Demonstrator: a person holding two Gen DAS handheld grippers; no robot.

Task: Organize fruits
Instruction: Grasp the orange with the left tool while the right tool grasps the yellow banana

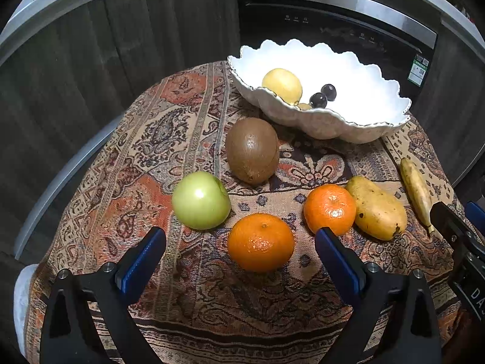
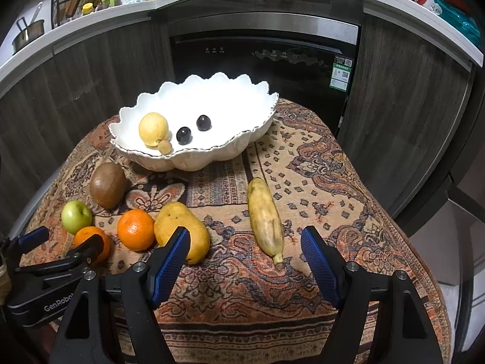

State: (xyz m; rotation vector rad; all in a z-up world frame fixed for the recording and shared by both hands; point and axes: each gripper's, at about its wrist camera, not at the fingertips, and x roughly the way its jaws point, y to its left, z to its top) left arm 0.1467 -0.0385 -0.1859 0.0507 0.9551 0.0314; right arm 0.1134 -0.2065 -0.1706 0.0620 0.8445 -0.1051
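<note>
Tools hang low over the table (image 2: 242, 309), both spread apart and empty. The left tool (image 1: 241, 236) frames the near orange (image 1: 260, 242); the right tool (image 2: 245, 236) frames the banana (image 2: 265, 220), its left pad in front of the mango (image 2: 182, 232). Beyond lie a second orange (image 1: 329, 209), apple (image 1: 201, 200) and kiwi (image 1: 252, 150). Farthest, the bowl (image 2: 242, 147) holds a lemon (image 2: 153, 128) and two grapes (image 2: 183, 135). Best to centre each fruit between the pads, close gently, lift clear, then lower into bare bowl space.
</note>
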